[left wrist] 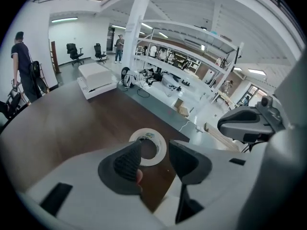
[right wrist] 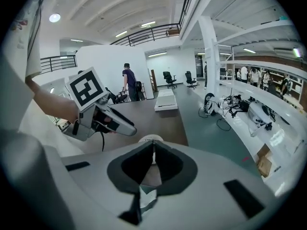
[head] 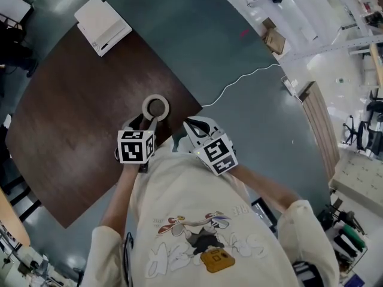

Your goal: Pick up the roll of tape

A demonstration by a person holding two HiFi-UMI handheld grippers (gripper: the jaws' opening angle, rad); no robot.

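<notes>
The roll of tape (head: 155, 107), a white ring, lies flat on the dark brown table (head: 72, 118) near its right corner. My left gripper (head: 145, 123) hovers just short of the roll, pointing steeply down, open, with nothing between its pads. In the left gripper view the roll (left wrist: 159, 151) shows through the gap between the jaws of the left gripper (left wrist: 154, 153). My right gripper (head: 187, 124) sits to the right of the roll, beyond the table edge, with its jaws shut tip to tip and nothing held. From the right gripper (right wrist: 153, 146) only the top of the roll (right wrist: 150, 138) peeks over the jaws.
A white box (head: 103, 24) rests on the table's far corner. A white cable (head: 239, 82) runs across the grey floor to the right. A person (left wrist: 21, 66) stands beyond the table's far side. Benches with equipment line the right side of the room.
</notes>
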